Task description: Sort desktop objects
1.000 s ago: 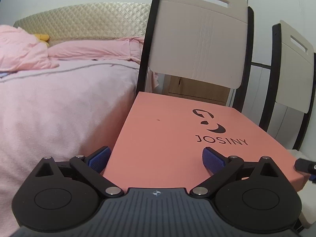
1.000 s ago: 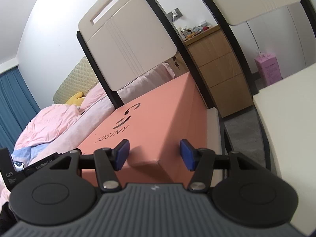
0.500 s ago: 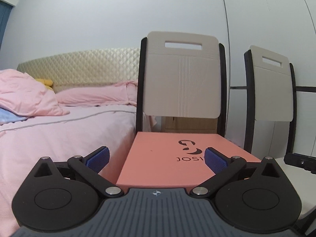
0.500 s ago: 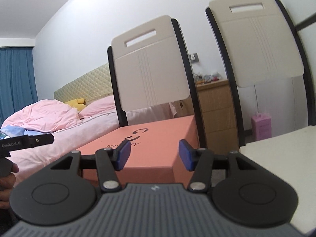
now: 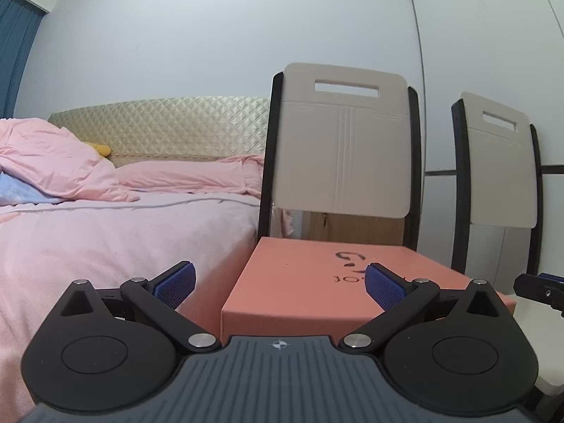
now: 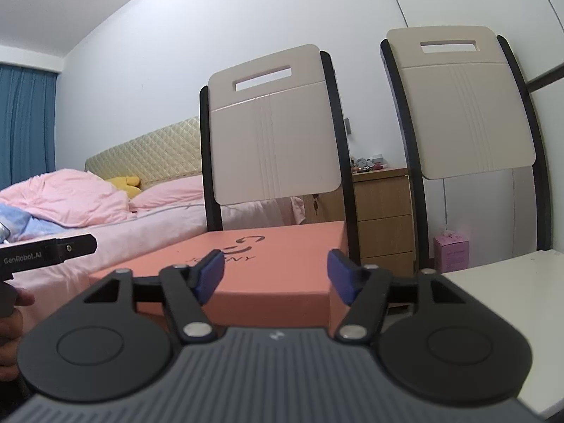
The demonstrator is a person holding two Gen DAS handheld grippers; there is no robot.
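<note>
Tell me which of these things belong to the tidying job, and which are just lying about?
Part of the job:
- salmon box
- left tongs, open
- right tongs, open

Just lying about:
- chairs
- bed
- wooden drawers
- small pink box

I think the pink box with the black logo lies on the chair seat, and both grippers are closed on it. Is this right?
Not quite. The pink box does lie on the chair seat, but both wrist views show the left gripper and right gripper open, with nothing between their pads.
</note>
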